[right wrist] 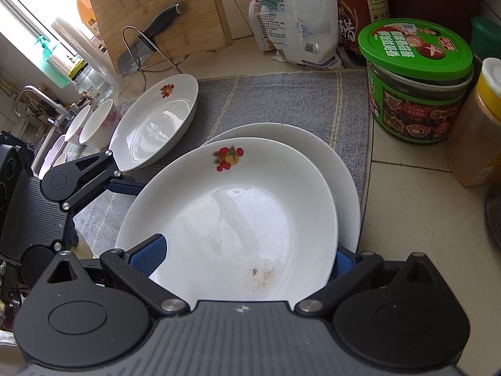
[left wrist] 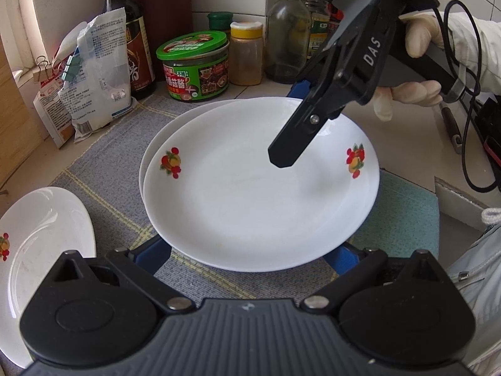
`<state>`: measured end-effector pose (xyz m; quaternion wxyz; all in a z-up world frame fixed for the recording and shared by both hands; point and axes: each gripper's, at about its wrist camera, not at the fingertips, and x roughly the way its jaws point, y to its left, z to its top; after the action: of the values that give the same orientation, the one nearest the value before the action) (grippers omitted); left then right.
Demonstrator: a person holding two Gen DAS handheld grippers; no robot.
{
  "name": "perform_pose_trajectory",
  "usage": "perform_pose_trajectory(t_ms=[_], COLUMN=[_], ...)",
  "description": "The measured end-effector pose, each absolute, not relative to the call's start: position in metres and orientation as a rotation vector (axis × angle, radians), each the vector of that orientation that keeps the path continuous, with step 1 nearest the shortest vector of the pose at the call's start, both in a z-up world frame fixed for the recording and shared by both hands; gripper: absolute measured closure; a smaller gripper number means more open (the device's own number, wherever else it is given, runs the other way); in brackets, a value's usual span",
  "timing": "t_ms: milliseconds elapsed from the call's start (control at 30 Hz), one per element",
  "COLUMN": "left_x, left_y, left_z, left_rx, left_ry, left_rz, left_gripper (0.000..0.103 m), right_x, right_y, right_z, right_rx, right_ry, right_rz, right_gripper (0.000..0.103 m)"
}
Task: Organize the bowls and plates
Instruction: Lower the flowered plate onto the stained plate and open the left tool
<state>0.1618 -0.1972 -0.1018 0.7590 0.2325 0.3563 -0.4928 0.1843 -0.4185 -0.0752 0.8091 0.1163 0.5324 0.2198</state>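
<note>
1. Centrally, a white plate with fruit prints [left wrist: 260, 194] sits tilted on a second white plate [left wrist: 175, 125], whose rim shows behind it; the pair lies on a grey woven mat [left wrist: 109, 169] on the worktop [right wrist: 407, 206].
2. From the left wrist view, the left gripper [left wrist: 250, 258] has its blue pads [left wrist: 153, 255] set wide apart on either side of the top plate's near rim; its jaws are spread, and whether the pads touch the rim I cannot tell.
3. From the right wrist view, the right gripper [right wrist: 247, 257] likewise straddles the opposite edge of the same plate [right wrist: 231, 219], jaws spread, blue pads [right wrist: 150, 253] just beside the rim on each side.
4. In the left view, the right gripper [left wrist: 281, 156] reaches over the plate from the far right, held by a gloved hand [left wrist: 416, 65].
5. Some brownish specks [right wrist: 260, 274] mark the plate's inner surface near the right gripper.
6. A third plate [right wrist: 156, 122] with the same fruit print rests on the mat to the left, apart from the pair.
7. Two bowls [right wrist: 100, 122] stand beyond that plate, near a tap [right wrist: 34, 94].
8. A green-lidded jar [left wrist: 194, 65], a yellow-capped spice jar [left wrist: 245, 53], a dark sauce bottle [left wrist: 125, 31] and a clipped white bag [left wrist: 94, 72] line the back of the worktop.
9. A knife [right wrist: 147, 44] leans in a wire stand against a wooden board [right wrist: 162, 9].
</note>
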Motion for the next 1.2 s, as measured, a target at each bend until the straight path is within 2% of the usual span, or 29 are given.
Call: perform_pose_trajectory(t_ms=[1200], left_x=[0.153], left_y=[-0.193], left_z=[-0.101], left_rx=[0.500], left_ry=[0.736], left_rz=[-1.072], left_gripper=[0.001], right_x=[0.162], right_y=[-0.408], right_z=[-0.059], right_rx=[0.154], right_ry=[1.137], right_rz=[0.383], right_gripper=[0.000])
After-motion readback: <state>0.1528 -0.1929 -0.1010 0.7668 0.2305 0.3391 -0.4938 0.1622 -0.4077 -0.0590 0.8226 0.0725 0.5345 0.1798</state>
